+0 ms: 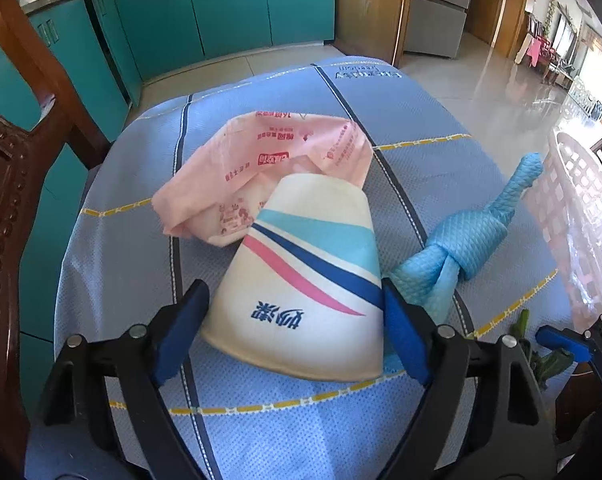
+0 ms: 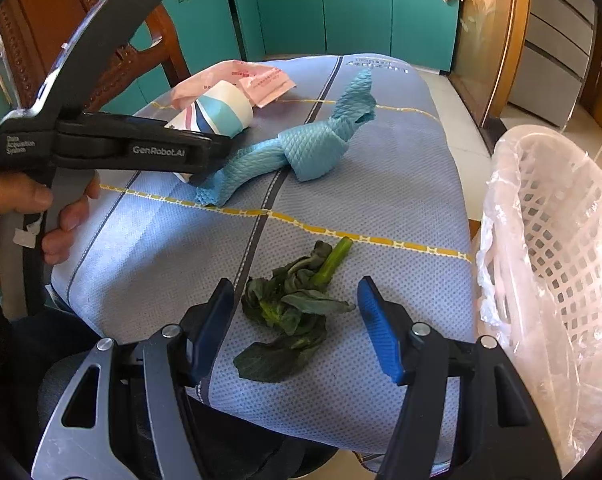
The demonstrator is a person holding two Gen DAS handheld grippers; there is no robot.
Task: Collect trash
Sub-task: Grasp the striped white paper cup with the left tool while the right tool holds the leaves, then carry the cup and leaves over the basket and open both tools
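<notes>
Pinched between the blue pads of the left gripper (image 1: 292, 286): a white paper cup (image 1: 313, 240), lying on its side near the middle of the table, rim toward the camera, one pad against each side of its wall. Banded with pale blue, navy and pink stripes; printed with two large blue Chinese characters, seen upside down from the left wrist.

Just beyond the cup's base, touching it, lay a crumpled pink plastic bag (image 1: 261, 148), covered in red Chinese print too small to read. To the right of the cup, a knotted blue cloth (image 1: 461, 240), one end reaching under the cup's right side.

Spread over the table, a blue tablecloth (image 2: 381, 200) with dark stripes and yellow lines; grey lettering at its far edge, upside down and not legible.

Read on the left gripper's black body from the right wrist view: "GenRobot.AI" and, further back, "Data Acquisition System". Gripped at the handle by a hand (image 2: 17, 216).

Held over the near part of the table, the right gripper (image 2: 295, 282), fingers spread apart, a wilted bunch of greens (image 2: 293, 312) lying on the cloth between them, touched by neither pad.

At the right edge stood a pale lattice basket (image 2: 561, 240) lined with clear plastic. Behind the table, teal cabinets (image 1: 221, 0).
</notes>
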